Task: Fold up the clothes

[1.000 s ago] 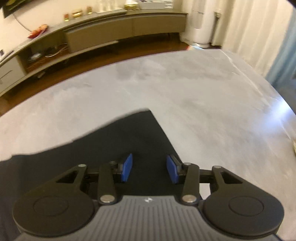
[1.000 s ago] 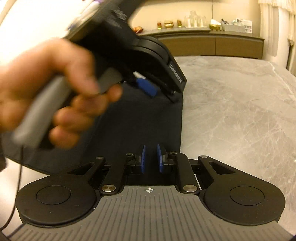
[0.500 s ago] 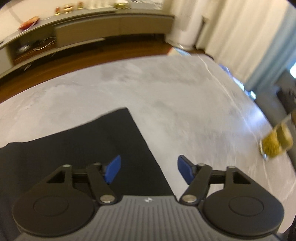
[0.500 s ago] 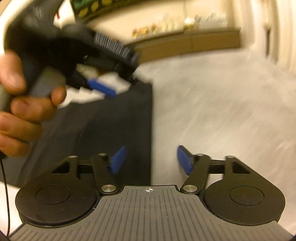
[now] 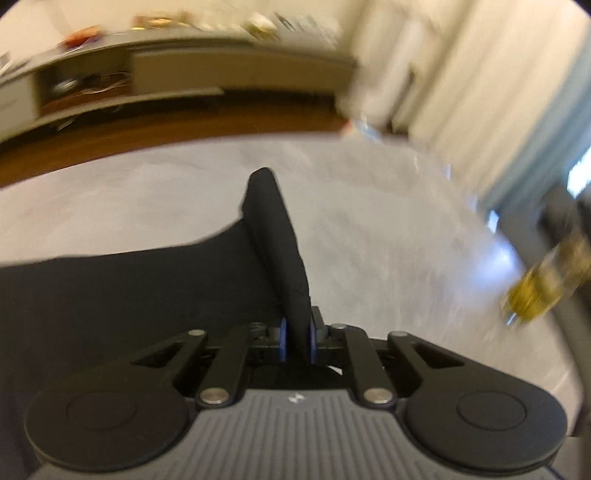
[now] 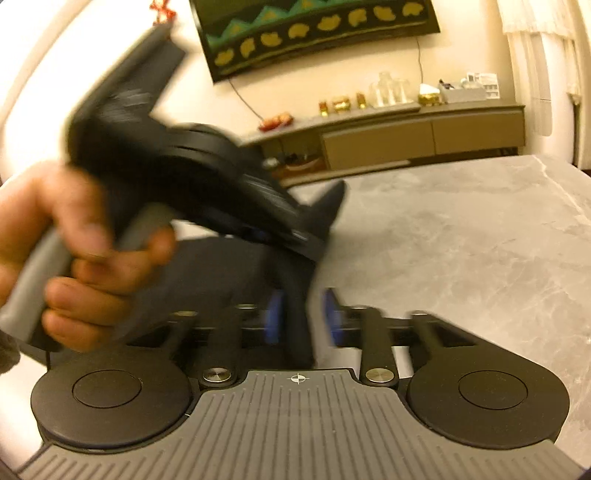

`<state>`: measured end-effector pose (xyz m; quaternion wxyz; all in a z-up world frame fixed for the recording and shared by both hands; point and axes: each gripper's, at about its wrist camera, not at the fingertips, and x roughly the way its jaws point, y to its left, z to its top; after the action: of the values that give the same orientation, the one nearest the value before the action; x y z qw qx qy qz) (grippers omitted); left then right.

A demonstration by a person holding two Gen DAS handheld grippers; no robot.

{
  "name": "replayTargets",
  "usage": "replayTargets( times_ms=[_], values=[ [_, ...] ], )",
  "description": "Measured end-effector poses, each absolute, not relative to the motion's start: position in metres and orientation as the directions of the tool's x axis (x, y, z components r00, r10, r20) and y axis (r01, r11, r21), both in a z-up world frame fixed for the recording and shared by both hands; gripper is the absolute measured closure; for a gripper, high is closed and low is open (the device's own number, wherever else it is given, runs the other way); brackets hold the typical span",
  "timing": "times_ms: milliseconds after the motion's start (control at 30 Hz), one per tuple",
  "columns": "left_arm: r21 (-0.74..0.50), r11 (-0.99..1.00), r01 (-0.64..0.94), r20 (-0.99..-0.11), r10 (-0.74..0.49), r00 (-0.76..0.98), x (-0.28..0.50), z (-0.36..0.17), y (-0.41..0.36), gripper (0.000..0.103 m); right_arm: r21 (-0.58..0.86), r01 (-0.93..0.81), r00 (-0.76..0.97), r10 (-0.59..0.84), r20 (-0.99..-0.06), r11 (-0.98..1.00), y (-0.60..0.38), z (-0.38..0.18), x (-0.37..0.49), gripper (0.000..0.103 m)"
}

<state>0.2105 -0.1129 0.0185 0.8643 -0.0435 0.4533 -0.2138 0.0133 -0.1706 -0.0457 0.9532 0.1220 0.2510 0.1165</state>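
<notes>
A black garment lies on the grey marble table. My left gripper is shut on its right edge, and the pinched fold rises off the table. In the right wrist view a hand holds that left gripper up at the left, with a cloth corner poking past it. My right gripper is open, its blue pads narrowed around the near part of the same edge. A small gap shows beside the right pad. Both views are motion-blurred.
A yellowish glass jar stands near the table's right edge. Beyond the table are a wooden floor, a long low cabinet with small items on top, a wall screen and pale curtains.
The left gripper went from open over the cloth to shut on its edge and lifted it. The right gripper opened wide, then narrowed around the same edge.
</notes>
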Motion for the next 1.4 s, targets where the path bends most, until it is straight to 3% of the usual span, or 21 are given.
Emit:
replayTargets(
  times_ms=[100, 233, 433, 533, 667, 900, 1033, 1200, 1333, 1400],
  values=[
    [-0.318, 0.923, 0.219, -0.731, -0.385, 0.564, 0.197, 0.025, -0.037, 0.093, 0.365, -0.236, 0.830, 0.382, -0.406, 0.901, -0.165, -0.036, 0.002, 0.057],
    [-0.335, 0.937, 0.093, -0.776, -0.331, 0.537, 0.199, -0.008, 0.021, 0.093, 0.383, -0.300, 0.781, 0.455, -0.427, 0.874, -0.137, -0.040, 0.008, 0.056],
    [-0.339, 0.939, 0.062, -0.792, -0.320, 0.520, 0.198, -0.034, 0.042, 0.092, 0.329, -0.344, 0.715, 0.472, -0.516, 0.880, -0.090, -0.055, 0.017, 0.067],
    [-0.311, 0.948, 0.062, -0.794, -0.295, 0.532, 0.198, -0.037, 0.042, 0.089, 0.293, -0.338, 0.710, 0.447, -0.543, 0.894, -0.080, -0.053, 0.029, 0.071],
    [-0.283, 0.959, 0.025, -0.788, -0.248, 0.564, 0.194, -0.037, 0.043, 0.074, 0.245, -0.332, 0.704, 0.412, -0.578, 0.911, -0.066, -0.050, 0.043, 0.073],
    [-0.320, 0.947, 0.034, -0.761, -0.278, 0.587, 0.144, -0.032, 0.054, 0.075, 0.140, -0.334, 0.700, 0.345, -0.625, 0.932, -0.042, -0.049, 0.076, 0.072],
    [-0.296, 0.951, 0.094, -0.780, -0.297, 0.551, 0.118, -0.042, 0.052, 0.078, 0.121, -0.300, 0.640, 0.294, -0.710, 0.946, -0.032, -0.068, 0.099, 0.072],
    [-0.301, 0.947, 0.114, -0.784, -0.314, 0.535, 0.106, -0.042, 0.056, 0.078, 0.104, -0.262, 0.657, 0.256, -0.709, 0.960, -0.028, -0.057, 0.091, 0.072],
    [-0.385, 0.923, 0.015, -0.732, -0.315, 0.604, 0.086, -0.020, 0.107, 0.077, 0.049, -0.235, 0.661, 0.196, -0.724, 0.971, -0.019, -0.063, 0.091, 0.073],
    [-0.416, 0.908, -0.049, -0.688, -0.279, 0.670, 0.069, -0.002, 0.150, 0.071, -0.010, -0.195, 0.688, 0.130, -0.714, 0.981, -0.010, -0.049, 0.087, 0.070]
  ],
)
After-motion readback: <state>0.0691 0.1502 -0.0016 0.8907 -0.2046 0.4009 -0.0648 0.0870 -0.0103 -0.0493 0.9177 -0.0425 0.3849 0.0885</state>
